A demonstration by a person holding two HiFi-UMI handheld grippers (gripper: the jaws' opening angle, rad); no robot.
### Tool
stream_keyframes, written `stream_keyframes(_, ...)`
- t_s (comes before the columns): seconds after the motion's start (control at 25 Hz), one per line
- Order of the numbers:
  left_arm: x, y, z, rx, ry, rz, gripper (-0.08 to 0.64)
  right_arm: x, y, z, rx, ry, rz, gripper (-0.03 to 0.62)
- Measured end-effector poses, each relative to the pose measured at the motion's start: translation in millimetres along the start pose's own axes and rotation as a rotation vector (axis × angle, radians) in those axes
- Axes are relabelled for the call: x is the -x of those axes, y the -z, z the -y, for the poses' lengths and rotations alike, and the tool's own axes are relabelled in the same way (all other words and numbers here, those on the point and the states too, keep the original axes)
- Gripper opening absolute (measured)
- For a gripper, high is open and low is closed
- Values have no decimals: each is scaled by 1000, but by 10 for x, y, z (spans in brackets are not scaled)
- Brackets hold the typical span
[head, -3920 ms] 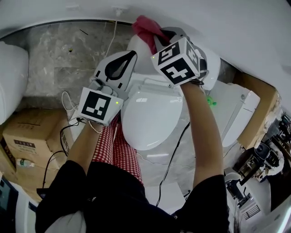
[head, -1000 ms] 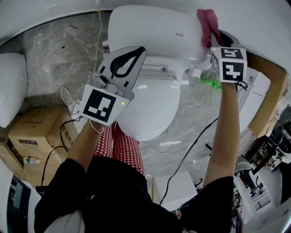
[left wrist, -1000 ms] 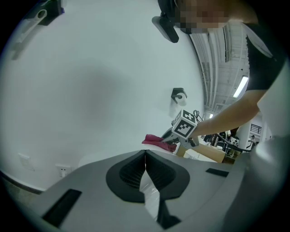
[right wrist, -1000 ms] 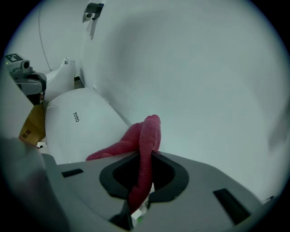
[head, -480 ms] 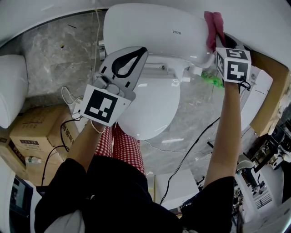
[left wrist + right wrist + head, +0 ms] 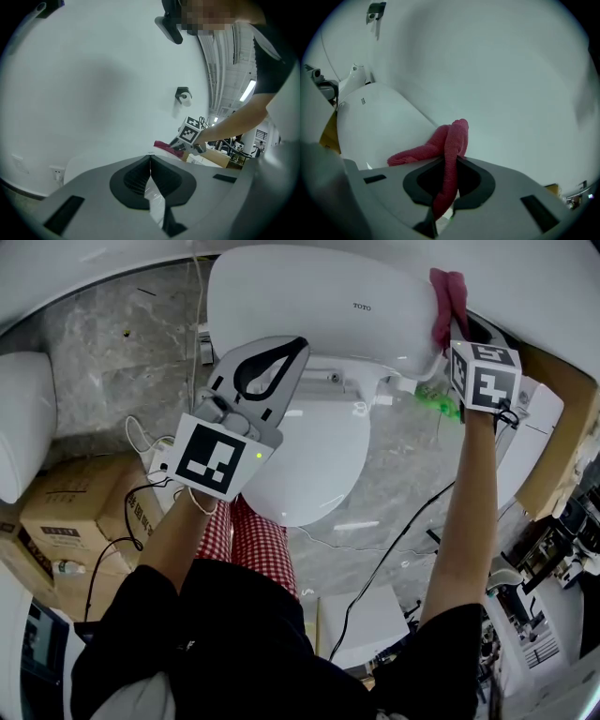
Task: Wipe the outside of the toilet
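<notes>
A white toilet with a rounded tank [image 6: 319, 306] and a closed seat lid [image 6: 314, 465] stands against the wall. My right gripper [image 6: 452, 322] is shut on a red cloth [image 6: 446, 301] and presses it against the tank's right end. The right gripper view shows that cloth [image 6: 449, 157] clamped between the jaws, lying against the tank [image 6: 379, 126]. My left gripper [image 6: 292, 343] hovers over the tank's front left, jaws closed with nothing between them. In the left gripper view the jaws [image 6: 150, 159] meet, and the right gripper's marker cube [image 6: 190, 134] shows beyond.
Cardboard boxes [image 6: 66, 512] sit on the floor at left, with another white fixture [image 6: 23, 418] beside them. Cables [image 6: 394, 540] trail over the marble floor. A green object [image 6: 433, 399] and a white appliance [image 6: 530, 427] lie right of the toilet, clutter beyond.
My right gripper has carried the red cloth from the tank's top left across to its right end. The left gripper has stayed shut over the tank's front left.
</notes>
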State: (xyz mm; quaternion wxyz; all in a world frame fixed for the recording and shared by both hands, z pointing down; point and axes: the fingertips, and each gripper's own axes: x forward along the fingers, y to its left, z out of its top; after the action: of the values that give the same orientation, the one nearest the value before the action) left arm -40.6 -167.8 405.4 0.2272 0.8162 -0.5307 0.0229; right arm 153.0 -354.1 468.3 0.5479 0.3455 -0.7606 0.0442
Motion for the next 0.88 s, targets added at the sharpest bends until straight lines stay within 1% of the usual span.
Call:
stream_keyframes(0.16,-39,23,2,4,5,-8,9,-32,72,45,-57,9,8,54)
stream_keyframes(0.48,-52,39,5,11,8,-9,9,-94,207,94,-81,6,-14,54)
stream_keyframes(0.68,-56,70,12,27,10,-15,9,-133,329,133,-163,13,-19,54)
stream_keyframes(0.88,-75,99,59,29,21,-21,9,-190,449,160,-219,17,-16,54)
